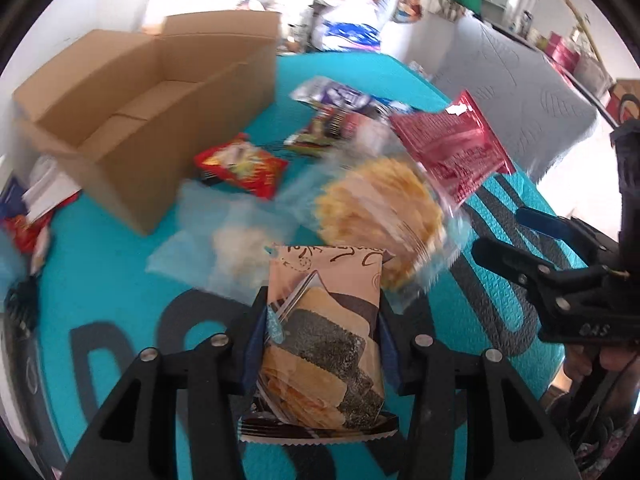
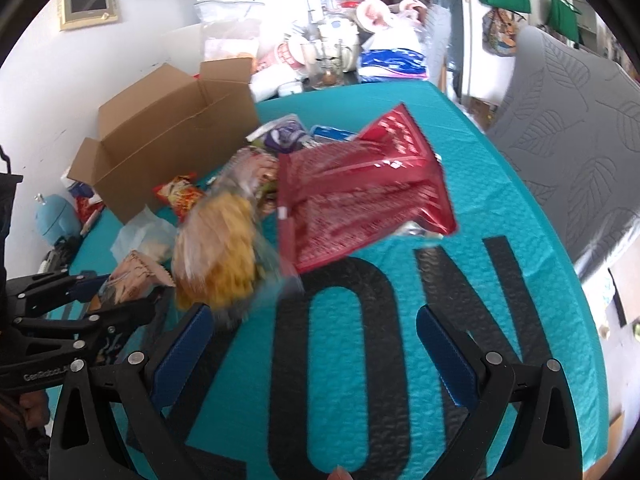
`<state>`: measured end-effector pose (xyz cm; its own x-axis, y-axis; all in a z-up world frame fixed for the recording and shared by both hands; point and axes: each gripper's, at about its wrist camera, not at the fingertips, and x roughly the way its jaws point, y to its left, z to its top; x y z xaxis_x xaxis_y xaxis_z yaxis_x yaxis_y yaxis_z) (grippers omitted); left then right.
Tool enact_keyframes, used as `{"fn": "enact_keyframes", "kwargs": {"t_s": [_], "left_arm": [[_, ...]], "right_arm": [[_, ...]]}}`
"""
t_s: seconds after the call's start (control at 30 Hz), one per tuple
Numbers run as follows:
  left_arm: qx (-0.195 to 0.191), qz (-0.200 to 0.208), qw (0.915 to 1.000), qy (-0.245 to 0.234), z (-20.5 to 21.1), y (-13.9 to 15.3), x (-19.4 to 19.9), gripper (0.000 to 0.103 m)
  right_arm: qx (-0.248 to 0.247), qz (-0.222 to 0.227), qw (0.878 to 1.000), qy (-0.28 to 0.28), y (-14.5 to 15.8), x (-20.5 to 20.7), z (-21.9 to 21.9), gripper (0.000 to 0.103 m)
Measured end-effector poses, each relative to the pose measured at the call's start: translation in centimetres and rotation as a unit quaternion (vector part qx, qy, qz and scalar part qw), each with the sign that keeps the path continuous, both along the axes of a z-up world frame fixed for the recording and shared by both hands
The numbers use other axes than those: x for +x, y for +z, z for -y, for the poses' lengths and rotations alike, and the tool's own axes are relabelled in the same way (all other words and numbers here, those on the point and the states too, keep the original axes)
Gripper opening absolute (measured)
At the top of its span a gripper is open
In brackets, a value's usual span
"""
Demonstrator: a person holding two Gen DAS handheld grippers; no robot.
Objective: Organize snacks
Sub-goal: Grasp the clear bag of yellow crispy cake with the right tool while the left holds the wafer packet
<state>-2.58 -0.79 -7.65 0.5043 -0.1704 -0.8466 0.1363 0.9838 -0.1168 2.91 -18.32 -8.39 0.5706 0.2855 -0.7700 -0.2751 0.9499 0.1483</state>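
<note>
Your left gripper [image 1: 322,344] is pinching a small cracker packet [image 1: 320,344] across its middle, with a blue pad pressed against each long edge. The packet stands upright between the fingers, its crimped bottom seam toward you, above the teal tablecloth [image 1: 120,280]. Your right gripper [image 2: 316,340] hangs spread wide over the cloth with nothing between its fingers.

The packet looks light and puffed with air, and its glossy film is likely slippery. The crackers inside are probably brittle, so squeeze only enough to keep it from sliding. A hold across the filled middle, as you have now, seems safer than the thin crimped ends, which would fold.

The open cardboard box [image 1: 132,120] sits beyond and to the left, well apart from the packet, and looks empty where its inside shows. It is the likely place for the packet.

Other snacks lie loose in between: a red snack bag [image 1: 242,166], a clear bag of yellow crisps [image 1: 380,212] and a large dark red bag [image 1: 452,148]. The crisps bag looks the most crushable.
</note>
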Motion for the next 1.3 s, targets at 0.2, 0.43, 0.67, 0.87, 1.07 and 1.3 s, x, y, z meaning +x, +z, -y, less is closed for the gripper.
{"fn": "enact_keyframes", "kwargs": {"t_s": [0.2, 0.43, 0.67, 0.87, 1.07, 1.3], "left_arm": [[0.018, 0.025, 0.998, 0.056, -2.7, 1.0, -1.5, 0.047], [0.004, 0.024, 0.9947, 0.1, -6.0, 0.4, -1.9, 0.047], [-0.009, 0.015, 0.9933, 0.115, -7.5, -0.7, -2.4, 0.047], [-0.007, 0.017, 0.9924, 0.122, -7.8, -1.1, -2.9, 0.047], [-0.007, 0.017, 0.9927, 0.119, -7.7, -1.1, -3.3, 0.047], [-0.001, 0.027, 0.9934, 0.111, -6.8, -0.5, -3.9, 0.047]], "right_arm": [[-0.003, 0.018, 0.999, 0.051, 1.1, 0.4, -3.6, 0.103], [-0.019, -0.006, 0.997, 0.073, -0.2, 0.9, -7.4, 0.103], [-0.064, -0.019, 0.996, 0.062, -1.8, 1.6, -9.6, 0.103], [-0.107, -0.038, 0.992, 0.052, -3.7, 1.8, -10.7, 0.094], [-0.089, -0.031, 0.994, 0.049, -3.3, 0.6, -10.1, 0.08], [-0.035, -0.047, 0.997, 0.053, -2.7, -1.5, -8.6, 0.078]]}}
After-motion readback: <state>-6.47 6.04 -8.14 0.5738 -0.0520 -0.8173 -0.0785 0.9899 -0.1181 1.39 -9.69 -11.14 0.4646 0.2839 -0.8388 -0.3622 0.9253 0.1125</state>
